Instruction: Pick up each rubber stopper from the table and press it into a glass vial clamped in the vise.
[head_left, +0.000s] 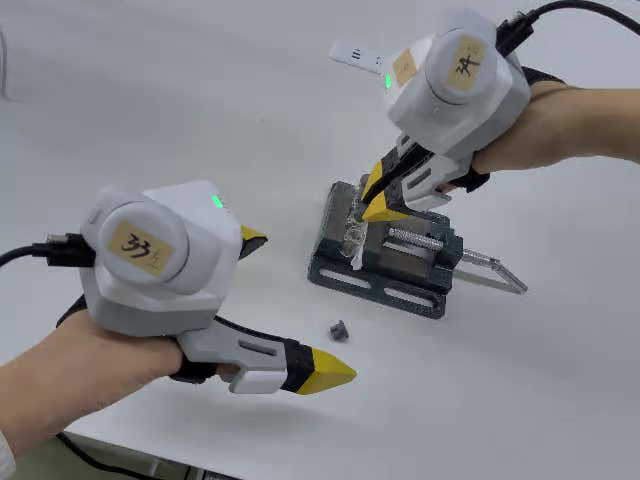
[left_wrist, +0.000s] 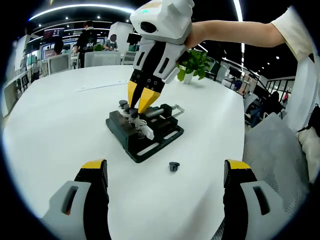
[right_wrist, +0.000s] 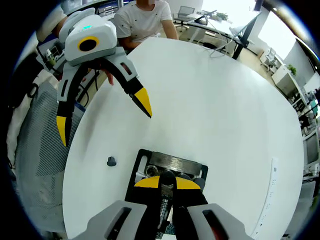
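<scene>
Seemingly light and squashy, the rubber stopper (right_wrist: 167, 175) sat pinched by its sides in my right gripper (right_wrist: 167, 182); my left gripper (head_left: 298, 305) gaped open.

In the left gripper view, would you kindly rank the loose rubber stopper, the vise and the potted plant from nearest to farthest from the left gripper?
1. The loose rubber stopper, on the table just ahead of the jaws.
2. The vise, behind the stopper, slightly left.
3. The potted plant, far back, beyond the vise.
</scene>
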